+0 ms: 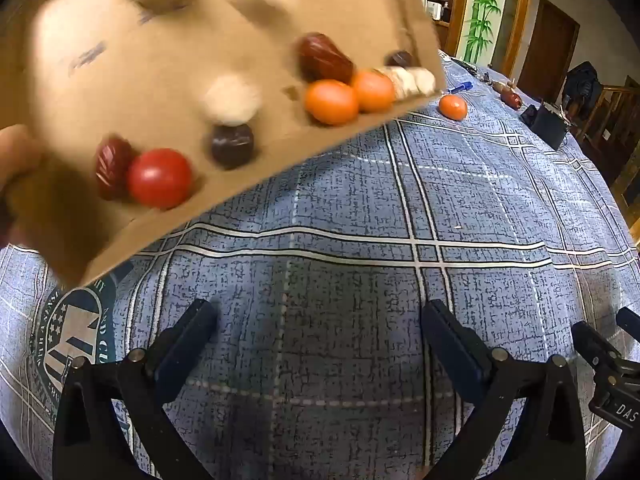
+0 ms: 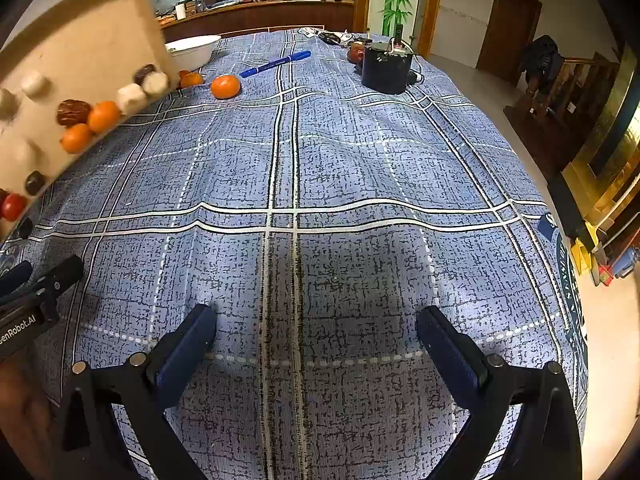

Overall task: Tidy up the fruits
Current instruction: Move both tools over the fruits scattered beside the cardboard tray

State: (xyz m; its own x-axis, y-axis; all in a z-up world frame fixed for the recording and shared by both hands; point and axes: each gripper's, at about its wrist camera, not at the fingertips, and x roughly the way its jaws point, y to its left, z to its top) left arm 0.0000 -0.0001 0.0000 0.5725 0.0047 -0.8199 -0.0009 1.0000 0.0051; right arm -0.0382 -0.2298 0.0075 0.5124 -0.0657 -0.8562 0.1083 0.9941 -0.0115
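Note:
A tilted cardboard box (image 1: 132, 60) is held up by a bare hand (image 1: 16, 152) above the table's left side; it also shows in the right wrist view (image 2: 84, 40). Small fruits lie along its lower edge: a red tomato (image 1: 159, 178), red dates (image 1: 325, 58), two small oranges (image 1: 332, 102), dark round fruits (image 1: 232, 146) and white pieces (image 1: 408, 80). An orange (image 2: 225, 86) lies on the blue checked cloth, and another (image 2: 191, 79) lies beside the box. My left gripper (image 1: 318, 326) and right gripper (image 2: 316, 328) are both open and empty, low over the cloth.
A white bowl (image 2: 196, 50) stands at the far left of the table. A blue pen (image 2: 276, 63) and a dark cylindrical container (image 2: 386, 66) lie further back. The table's right edge (image 2: 568, 280) drops to the floor.

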